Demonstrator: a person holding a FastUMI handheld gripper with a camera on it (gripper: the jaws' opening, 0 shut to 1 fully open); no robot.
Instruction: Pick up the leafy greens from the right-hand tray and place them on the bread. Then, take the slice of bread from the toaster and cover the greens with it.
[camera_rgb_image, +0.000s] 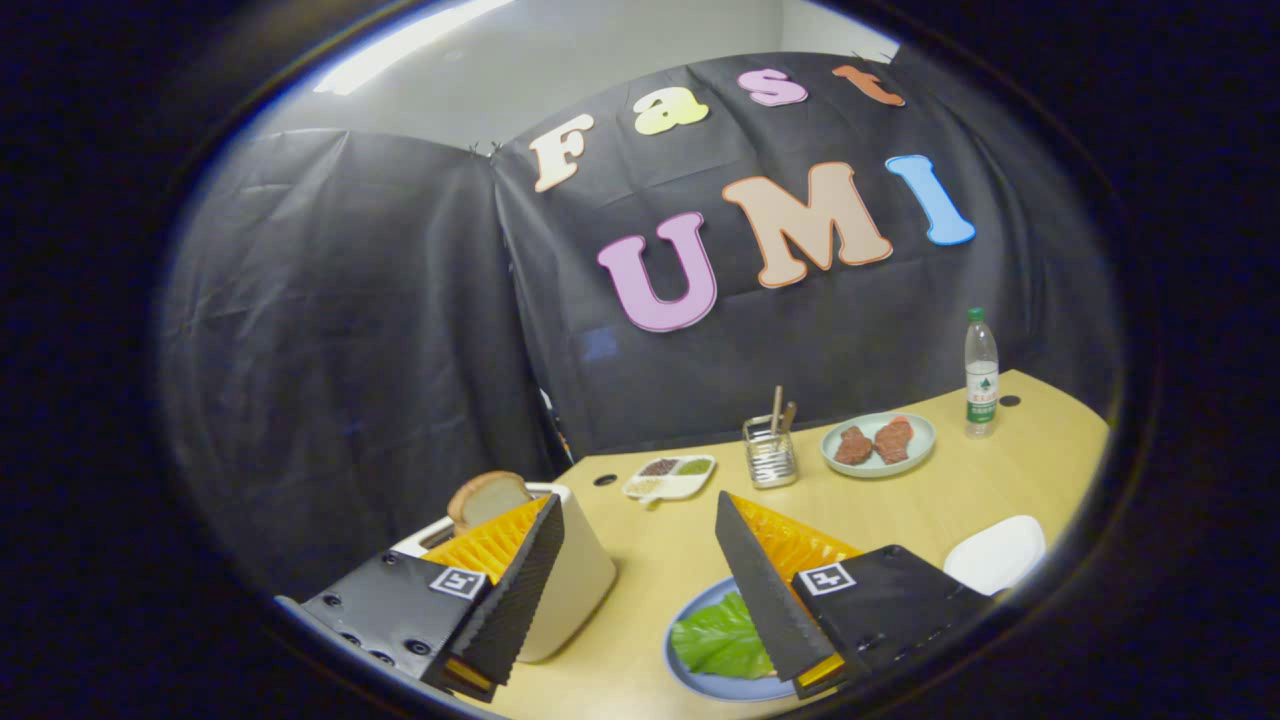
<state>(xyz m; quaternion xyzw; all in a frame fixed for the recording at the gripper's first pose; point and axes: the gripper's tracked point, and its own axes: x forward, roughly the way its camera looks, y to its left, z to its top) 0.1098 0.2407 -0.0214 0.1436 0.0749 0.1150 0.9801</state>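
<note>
Greens (722, 638) already lie on the blue plate (700, 682) at lower centre, so the wide-open, empty fingers (640, 580) should next close on the toaster's (580, 585) bread slice (487, 497).

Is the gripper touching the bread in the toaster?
Apart. In the gripper view the gripper is open, nothing between its fingers; the bread slice sticks out of the toaster beyond the left finger, with toaster rim showing between them.
</note>
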